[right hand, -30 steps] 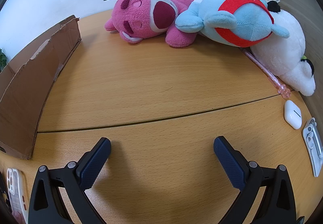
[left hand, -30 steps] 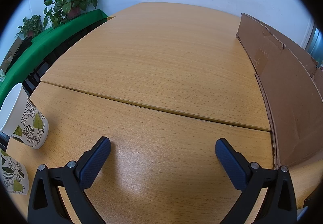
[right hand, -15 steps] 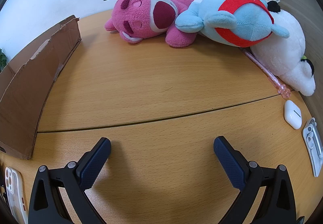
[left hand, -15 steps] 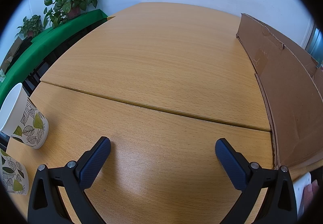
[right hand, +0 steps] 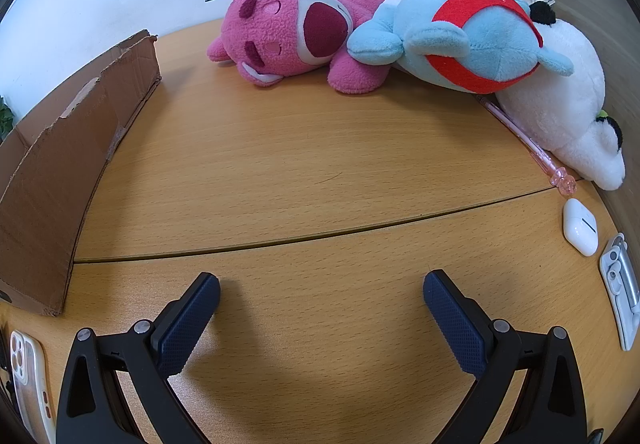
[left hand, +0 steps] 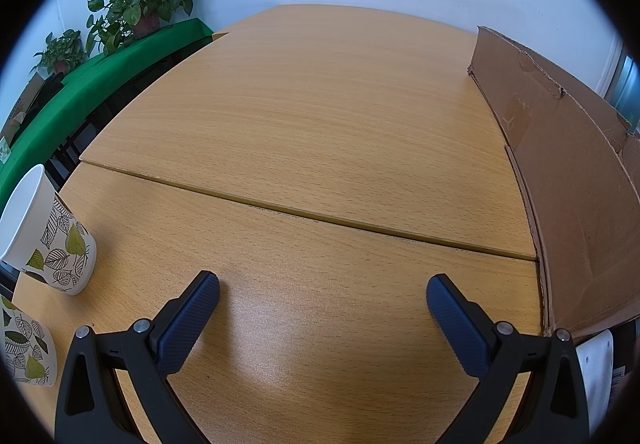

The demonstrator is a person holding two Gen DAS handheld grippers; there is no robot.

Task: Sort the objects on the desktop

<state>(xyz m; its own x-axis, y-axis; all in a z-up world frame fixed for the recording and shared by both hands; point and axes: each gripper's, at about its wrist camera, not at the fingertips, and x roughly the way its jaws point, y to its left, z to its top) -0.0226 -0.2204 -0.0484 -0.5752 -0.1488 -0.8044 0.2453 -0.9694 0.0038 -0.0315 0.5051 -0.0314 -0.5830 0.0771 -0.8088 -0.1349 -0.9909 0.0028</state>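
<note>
Pink and fleecy, the plush bear [right hand: 296,32] lies on its side at the far edge of the wooden desk [right hand: 304,172], touching the blue plush toy [right hand: 472,40] that leans over a white plush animal [right hand: 560,116]. Just beside the white one lies a pink pen [right hand: 528,140], with a white earbud case [right hand: 580,227] and a grey clip [right hand: 620,288] nearer along the right edge. A cardboard box [right hand: 60,172] stands to the left, and a phone in a clear case [right hand: 30,376] lies in front of it. The right gripper [right hand: 320,304] hovers over bare wood, its jaws spread wide and holding nothing.

The left gripper [left hand: 322,308] is likewise parted and empty, above the desk. Two leaf-patterned paper cups [left hand: 48,240] stand at its left, the box wall [left hand: 576,180] at its right. Potted plants [left hand: 144,0] sit on a green-covered bench [left hand: 100,84] behind.
</note>
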